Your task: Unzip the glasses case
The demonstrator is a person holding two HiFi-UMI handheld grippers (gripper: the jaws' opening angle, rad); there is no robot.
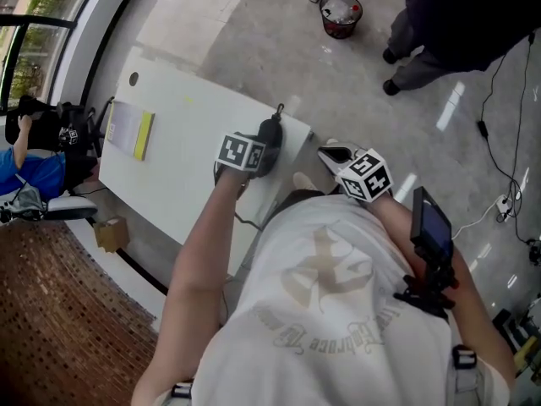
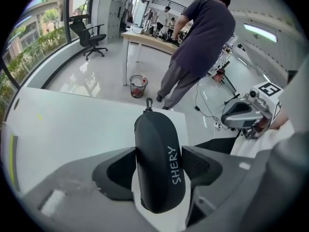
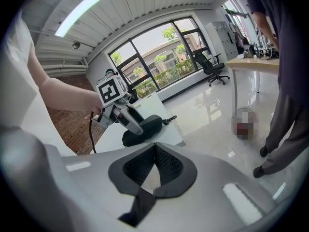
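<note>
L hand-held gripper (image 2: 159,167) wide astride glasses case (image 2: 155,141)

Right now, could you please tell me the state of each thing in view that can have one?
left gripper: open, jaws astride the glasses case.
right gripper: shut, empty.
glasses case: closed, lying on the table.
waste bin: upright, rubbish inside.
booklet: lying flat on the table.
</note>
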